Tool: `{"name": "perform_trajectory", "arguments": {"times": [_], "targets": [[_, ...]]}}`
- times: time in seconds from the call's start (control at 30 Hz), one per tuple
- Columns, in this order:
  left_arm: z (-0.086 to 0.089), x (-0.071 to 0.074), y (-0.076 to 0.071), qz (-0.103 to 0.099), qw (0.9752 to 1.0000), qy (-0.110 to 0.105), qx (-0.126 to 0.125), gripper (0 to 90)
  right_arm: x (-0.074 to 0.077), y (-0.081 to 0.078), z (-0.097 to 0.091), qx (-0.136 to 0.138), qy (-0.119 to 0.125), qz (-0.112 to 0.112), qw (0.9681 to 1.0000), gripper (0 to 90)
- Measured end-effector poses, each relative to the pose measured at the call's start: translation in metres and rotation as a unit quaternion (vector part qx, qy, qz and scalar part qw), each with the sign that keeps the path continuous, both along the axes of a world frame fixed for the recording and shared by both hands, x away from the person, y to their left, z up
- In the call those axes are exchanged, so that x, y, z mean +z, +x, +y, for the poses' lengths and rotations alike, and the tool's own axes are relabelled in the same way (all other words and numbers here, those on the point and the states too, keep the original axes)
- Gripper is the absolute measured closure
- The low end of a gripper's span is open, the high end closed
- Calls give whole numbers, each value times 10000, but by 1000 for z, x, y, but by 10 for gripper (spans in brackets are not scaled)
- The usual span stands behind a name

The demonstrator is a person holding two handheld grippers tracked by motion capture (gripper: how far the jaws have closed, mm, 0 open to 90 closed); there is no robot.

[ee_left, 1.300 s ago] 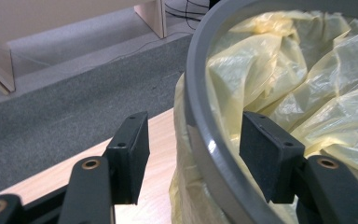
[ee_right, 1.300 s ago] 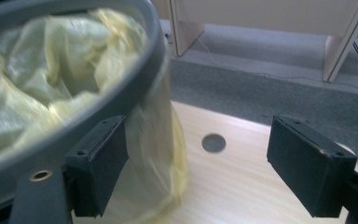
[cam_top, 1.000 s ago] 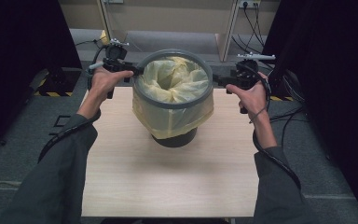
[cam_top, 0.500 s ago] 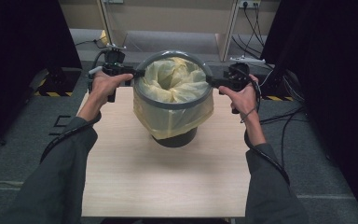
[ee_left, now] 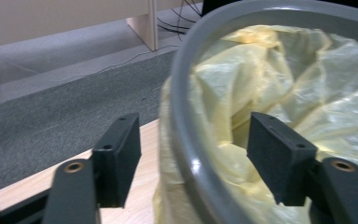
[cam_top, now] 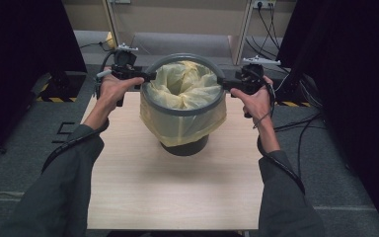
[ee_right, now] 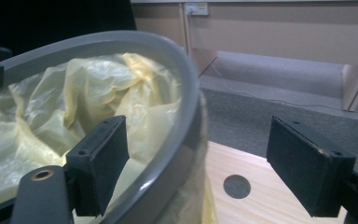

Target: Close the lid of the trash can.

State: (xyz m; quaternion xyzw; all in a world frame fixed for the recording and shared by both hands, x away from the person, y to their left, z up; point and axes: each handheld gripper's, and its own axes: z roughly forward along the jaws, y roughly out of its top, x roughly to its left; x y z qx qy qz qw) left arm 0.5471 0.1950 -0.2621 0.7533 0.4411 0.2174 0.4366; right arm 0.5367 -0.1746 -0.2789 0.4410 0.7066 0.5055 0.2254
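Note:
A dark bin [cam_top: 185, 147] stands at the far middle of the wooden table [cam_top: 177, 192]. A yellow plastic bag [cam_top: 185, 86] lines it and hangs over the outside, and a grey ring [cam_top: 182, 109] sits around the top. My left gripper [cam_top: 148, 76] is at the ring's left side. Its jaws have just been opening and straddle the ring [ee_left: 186, 116], one pad outside and one over the bag [ee_left: 279, 74], neither pressing. My right gripper [cam_top: 223, 81] is at the right side. It is open too, with the ring [ee_right: 182, 65] between its wide jaws.
A round hole [ee_right: 237, 186] marks the tabletop near the bin on the right. Cables [cam_top: 296, 133] trail over the grey carpet at the right. Pale furniture legs [cam_top: 239, 44] stand behind the table, and black curtains hang on both sides.
The right hand has come in from the right, bringing its gripper over the ring's right edge. The left hand has stayed at the left edge.

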Motion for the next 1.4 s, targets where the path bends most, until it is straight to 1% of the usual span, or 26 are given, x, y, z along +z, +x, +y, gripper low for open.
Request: {"name": "perform_trajectory", "arguments": {"times": [0.07, 0.13, 0.2, 0.23, 0.27, 0.3, 0.33, 0.37, 0.4, 0.43, 0.47, 0.6, 0.67, 0.73, 0.8, 0.87, 0.97, 1.03, 1.1, 1.13, 1.17, 1.23, 1.27, 1.33, 1.37, 1.4], "targets": [[-3, 0, -5, -21, 9998, 139, -141, 325, -4, -2, 3, 68, -56, 0, 10000, 209], [-3, -1, -8, -43, 9996, 234, -154, 326, -9, -3, 4, 64, -122, 22, 9999, 207], [-2, -5, -9, -35, 9994, 303, -167, 334, -14, -3, 2, 54, 52, 53, 10000, 205], [-1, -8, -9, -58, 9988, 470, -147, 339, -16, -3, 2, 59, 124, 54, 9999, 202], [0, -11, -8, -68, 9986, 513, -132, 344, -18, -2, 1, 54, 193, 55, 9998, 194], [2, -16, -7, -7, 9991, 411, -122, 328, -19, -2, 1, 47, 223, 61, 9997, 190], [4, -19, -6, 46, 9997, 237, -104, 326, -19, -1, 2, 44, 221, 71, 9997, 188], [4, -21, -5, 34, 9999, 120, -85, 327, -19, -1, 4, 37, 183, 90, 9998, 188], [4, -22, -5, 4, 9999, 68, -79, 327, -19, 0, 5, 35, 113, 106, 9999, 188], [4, -22, -5, 6, 9999, 53, -97, 337, -18, 1, 7, 43, 22, 106, 9999, 190], [4, -22, -5, 14, 9999, 57, -112, 345, -18, 1, 8, 51, -11, 105, 9999, 191], [4, -18, -6, -22, 9999, 43, -111, 325, -13, 0, 8, 39, 80, 67, 9999, 187], [6, -15, -7, -44, 9999, -28, -100, 304, -9, 0, 7, 33, 101, 37, 9999, 182], [8, -11, -8, 6, 9997, -163, -171, 265, -4, -2, 5, 37, 151, -4, 9999, 180], [12, -8, -10, 15, 9994, -280, -207, 250, 0, -3, 0, -7, 179, -25, 9998, 180], [16, -3, -13, -30, 9993, -334, -192, 247, 1, -5, -6, -50, 244, 15, 9997, 180], [24, 2, -18, -37, 9989, -383, -256, 229, 0, -9, -16, -79, 227, 22, 9997, 166], [31, 7, -22, -65, 9982, -524, -285, 229, 0, -12, -24, -70, 247, 10, 9997, 160], [40, 11, -26, -97, 9981, -522, -299, 229, -2, -16, -34, -93, 225, 11, 9997, 160], [44, 12, -27, -100, 9983, -502, -284, 229, -3, -19, -40, -102, 317, 24, 9994, 159], [50, 13, -27, -98, 9985, -496, -230, 229, -3, -20, -44, -103, 370, 34, 9993, 159], [60, 13, -27, -98, 9985, -531, -114, 229, -6, -24, -53, -156, 342, 44, 9993, 159], [64, 11, -26, -85, 9986, -513, -54, 230, -7, -25, -57, -179, 316, 62, 9993, 159], [73, 4, -24, -37, 9994, -334, 89, 235, -13, -28, -65, -237, 215, 120, 9994, 159], [79, -3, -22, -2, 9995, -264, 192, 235, -16, -29, -67, -264, 191, 143, 9994, 159], [82, -7, -21, 28, 9994, -252, 245, 235, -20, -30, -71, -292, 191, 189, 9992, 159]]}}
